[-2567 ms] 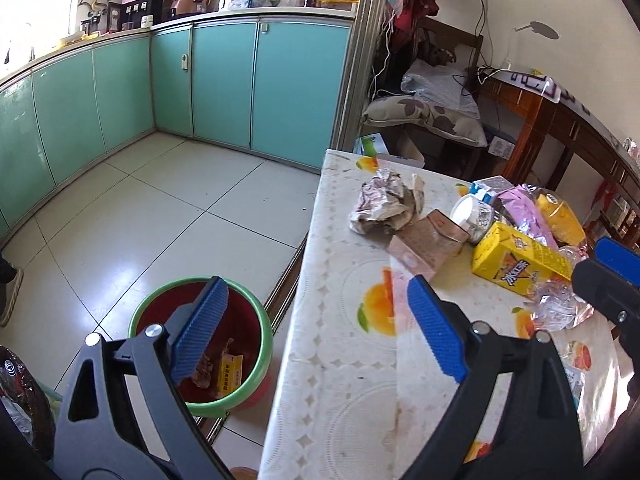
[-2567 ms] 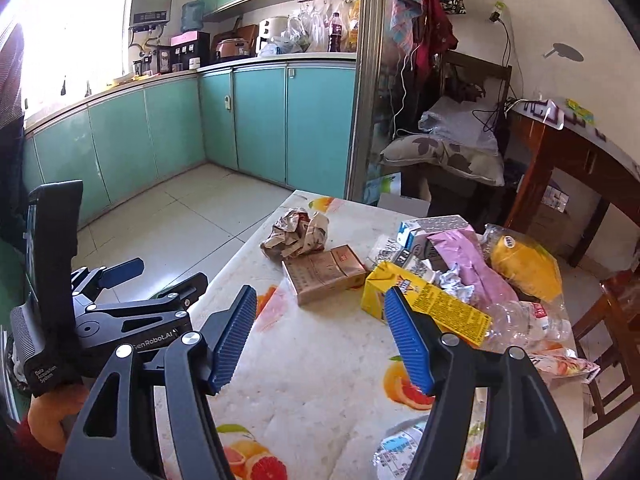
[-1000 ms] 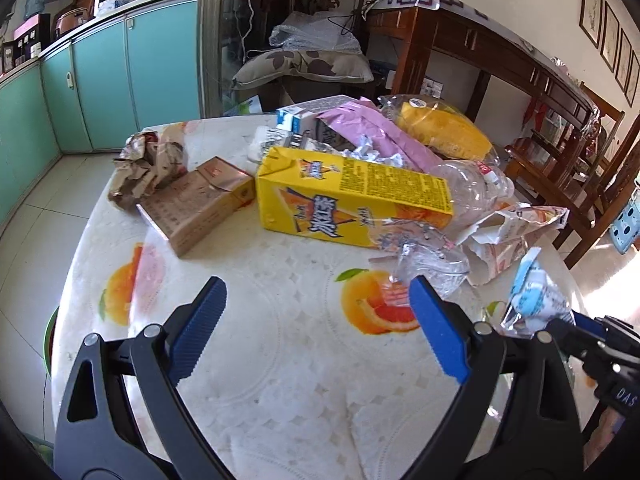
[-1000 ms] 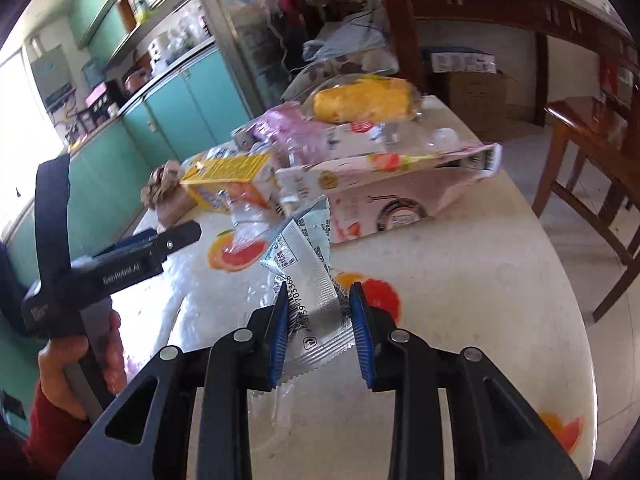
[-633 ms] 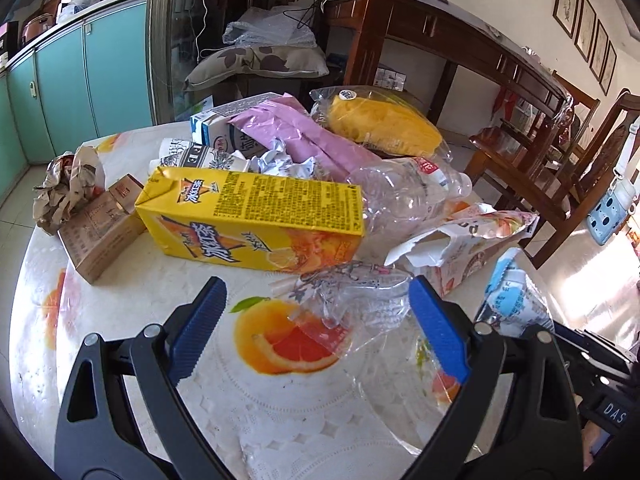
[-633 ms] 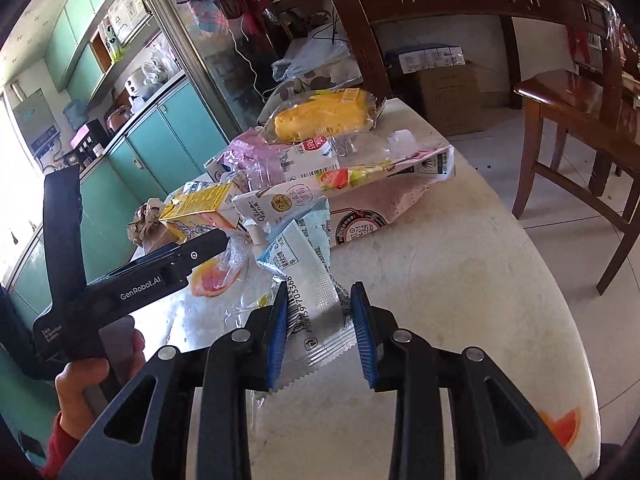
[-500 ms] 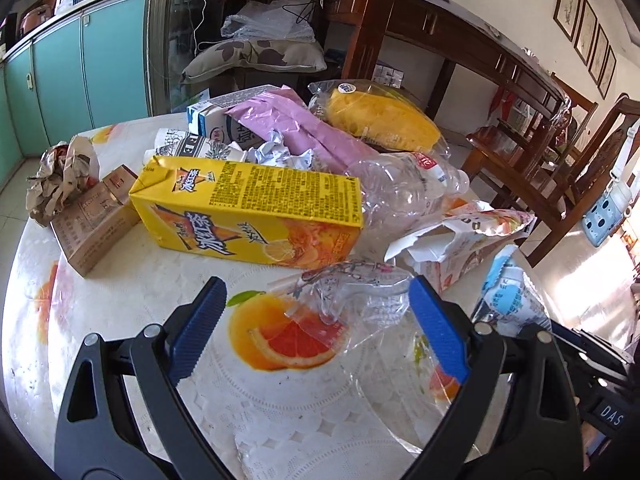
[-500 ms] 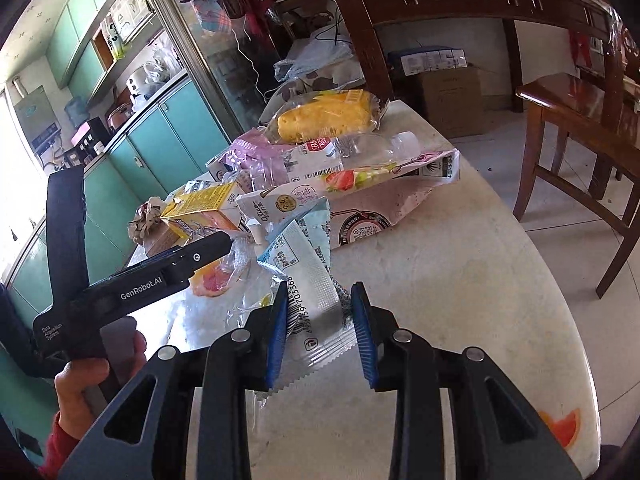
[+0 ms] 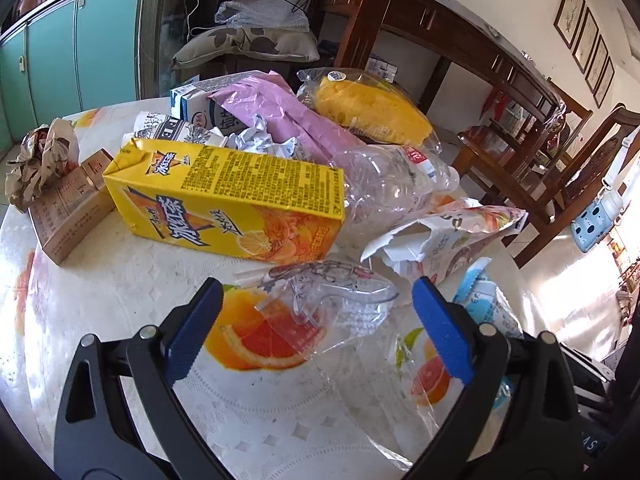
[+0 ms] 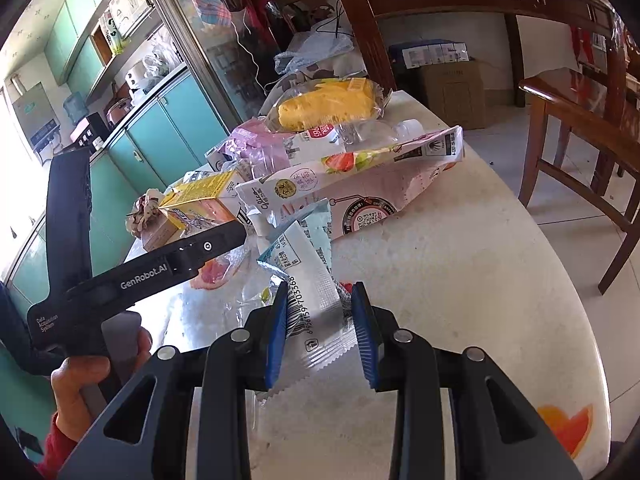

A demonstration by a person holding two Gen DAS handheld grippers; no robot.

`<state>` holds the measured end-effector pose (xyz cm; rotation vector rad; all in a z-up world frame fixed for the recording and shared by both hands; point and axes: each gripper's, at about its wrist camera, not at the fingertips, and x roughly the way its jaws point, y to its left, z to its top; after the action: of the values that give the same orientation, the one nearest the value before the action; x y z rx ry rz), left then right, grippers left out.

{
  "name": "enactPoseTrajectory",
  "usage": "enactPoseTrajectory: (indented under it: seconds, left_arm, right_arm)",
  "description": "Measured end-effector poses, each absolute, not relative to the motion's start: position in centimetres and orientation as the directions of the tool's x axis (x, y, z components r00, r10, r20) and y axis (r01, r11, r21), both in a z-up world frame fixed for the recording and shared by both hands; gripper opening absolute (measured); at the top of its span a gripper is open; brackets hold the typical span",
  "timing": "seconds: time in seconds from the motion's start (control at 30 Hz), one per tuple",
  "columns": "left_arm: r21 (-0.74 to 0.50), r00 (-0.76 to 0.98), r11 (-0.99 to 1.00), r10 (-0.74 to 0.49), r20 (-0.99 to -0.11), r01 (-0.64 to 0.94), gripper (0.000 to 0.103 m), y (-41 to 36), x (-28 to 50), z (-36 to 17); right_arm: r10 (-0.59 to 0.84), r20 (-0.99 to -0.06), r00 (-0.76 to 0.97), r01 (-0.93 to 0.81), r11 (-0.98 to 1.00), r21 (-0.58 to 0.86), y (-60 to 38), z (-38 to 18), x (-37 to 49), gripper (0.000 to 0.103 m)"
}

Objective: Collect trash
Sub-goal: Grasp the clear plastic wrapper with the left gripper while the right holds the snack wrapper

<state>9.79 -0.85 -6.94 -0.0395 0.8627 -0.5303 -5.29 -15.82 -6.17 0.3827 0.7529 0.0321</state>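
Observation:
Trash is heaped on a round table (image 9: 100, 280) with a fruit-print cloth. My left gripper (image 9: 316, 300) is open, its blue pads either side of a crumpled clear plastic wrapper (image 9: 332, 296). Behind that lie a yellow drink carton (image 9: 228, 196), a crushed clear bottle (image 9: 392, 188) and a torn pink snack bag (image 9: 448, 236). My right gripper (image 10: 320, 300) is shut on a blue-and-white wrapper (image 10: 304, 268), held just above the table. That wrapper (image 9: 484, 300) also shows at the right of the left wrist view.
A brown box (image 9: 68, 212), crumpled brown paper (image 9: 40, 156), a pink bag (image 9: 280, 116) and a bagged yellow item (image 9: 372, 108) crowd the far side. Wooden chairs (image 10: 576, 120) stand to the right. A hand (image 10: 80, 384) holds the left gripper's handle.
My left gripper has moved forward until its pads flank the clear wrapper. The right gripper keeps its hold on the blue-and-white wrapper and has barely shifted.

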Motion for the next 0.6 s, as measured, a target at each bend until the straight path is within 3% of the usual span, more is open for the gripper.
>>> enactPoseTrajectory:
  seconds: [0.13, 0.17, 0.4, 0.6]
  left_arm:
    - [-0.253, 0.511, 0.866, -0.465, -0.723, 0.431, 0.047, -0.4, 9.9, -7.3]
    - [-0.245, 0.513, 0.867, -0.461, -0.724, 0.434, 0.031, -0.3, 9.8, -7.2]
    - [-0.234, 0.532, 0.86, -0.472, -0.703, 0.453, 0.013, 1.4, 8.1, -6.3]
    - [-0.124, 0.627, 0.882, -0.416, -0.658, 0.455, 0.012, 3.5, 5.1, -4.1]
  right_arm:
    - [0.159, -0.656, 0.738, 0.102, 0.934, 0.341, -15.6, -5.8, -5.4, 0.03]
    - [0.152, -0.655, 0.741, 0.102, 0.937, 0.333, -15.5, -5.6, -5.5, 0.03]
    - [0.153, -0.642, 0.752, 0.083, 0.943, 0.323, -14.5, -4.6, -6.1, 0.03]
    - [0.164, -0.629, 0.76, 0.038, 0.955, 0.294, -11.8, -3.5, -6.1, 0.03]
